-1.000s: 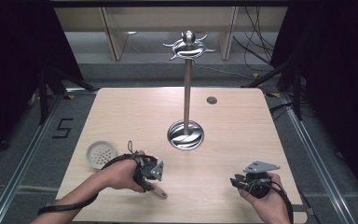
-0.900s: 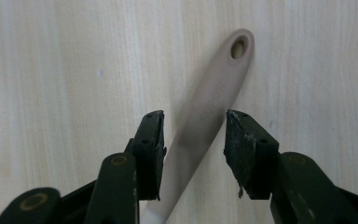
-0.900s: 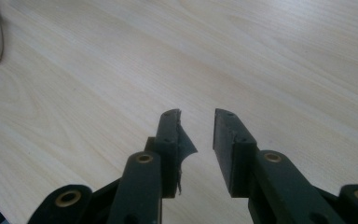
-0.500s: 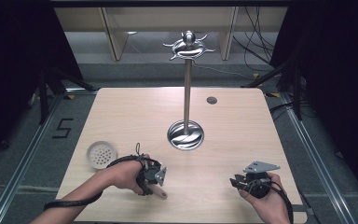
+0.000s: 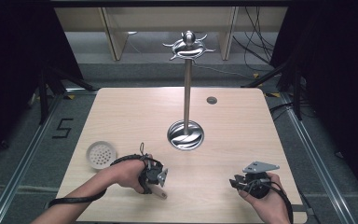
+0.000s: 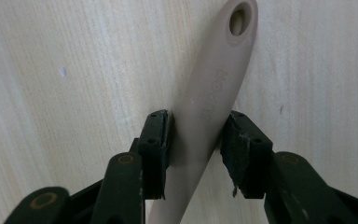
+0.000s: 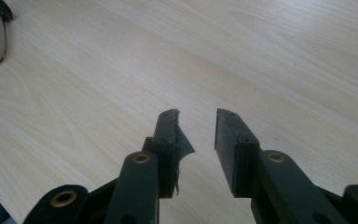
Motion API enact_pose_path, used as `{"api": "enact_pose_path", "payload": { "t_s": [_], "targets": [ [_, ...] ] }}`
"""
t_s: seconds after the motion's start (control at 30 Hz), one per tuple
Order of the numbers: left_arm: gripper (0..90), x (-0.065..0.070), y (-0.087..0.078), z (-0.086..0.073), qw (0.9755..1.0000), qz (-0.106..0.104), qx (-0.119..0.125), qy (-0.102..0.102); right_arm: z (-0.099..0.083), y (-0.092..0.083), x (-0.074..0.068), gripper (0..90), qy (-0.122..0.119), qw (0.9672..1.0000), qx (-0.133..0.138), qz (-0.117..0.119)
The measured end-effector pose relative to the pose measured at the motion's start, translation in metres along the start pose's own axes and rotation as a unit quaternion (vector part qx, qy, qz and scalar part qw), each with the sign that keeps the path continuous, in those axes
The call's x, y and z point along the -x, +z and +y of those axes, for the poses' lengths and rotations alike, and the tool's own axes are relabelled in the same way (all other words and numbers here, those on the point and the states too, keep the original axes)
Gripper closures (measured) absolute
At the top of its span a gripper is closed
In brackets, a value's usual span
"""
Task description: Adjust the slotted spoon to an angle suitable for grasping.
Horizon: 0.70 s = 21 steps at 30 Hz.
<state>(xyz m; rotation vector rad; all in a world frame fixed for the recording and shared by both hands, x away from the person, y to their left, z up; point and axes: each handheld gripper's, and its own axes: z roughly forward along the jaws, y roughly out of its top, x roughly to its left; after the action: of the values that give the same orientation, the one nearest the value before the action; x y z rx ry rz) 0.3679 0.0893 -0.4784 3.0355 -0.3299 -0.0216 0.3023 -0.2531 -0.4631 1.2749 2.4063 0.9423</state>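
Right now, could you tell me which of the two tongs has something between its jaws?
The left tongs: their jaws bracket a beige plastic utensil handle with a hanging hole. The right tongs hold nothing, gaping over bare wood.

Pale matt wood table (image 5: 135, 116), glossy chrome stand (image 5: 185, 88), smooth beige plastic handle (image 6: 214, 88)

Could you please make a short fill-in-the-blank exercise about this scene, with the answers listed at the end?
1. The left gripper is shut on a beige ____ with a hole at its end.
2. The jaws of the right gripper are open and hold ____.
3. The white perforated disc lies on the table to the ____ of the left gripper.
4. The tall metal stand rises from a round ____.

Answers: handle; nothing; left; base
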Motion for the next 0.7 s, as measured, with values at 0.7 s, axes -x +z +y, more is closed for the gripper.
{"api": "enact_pose_path", "payload": {
  "t_s": [0.7],
  "targets": [
    [68.5, -0.004, -0.035, -0.013, 0.9937, 0.094, 0.054, -0.029, 0.000, 0.000, 0.000, 68.6, -0.004, 1.0000, 0.008, 0.000]
  ]
}}
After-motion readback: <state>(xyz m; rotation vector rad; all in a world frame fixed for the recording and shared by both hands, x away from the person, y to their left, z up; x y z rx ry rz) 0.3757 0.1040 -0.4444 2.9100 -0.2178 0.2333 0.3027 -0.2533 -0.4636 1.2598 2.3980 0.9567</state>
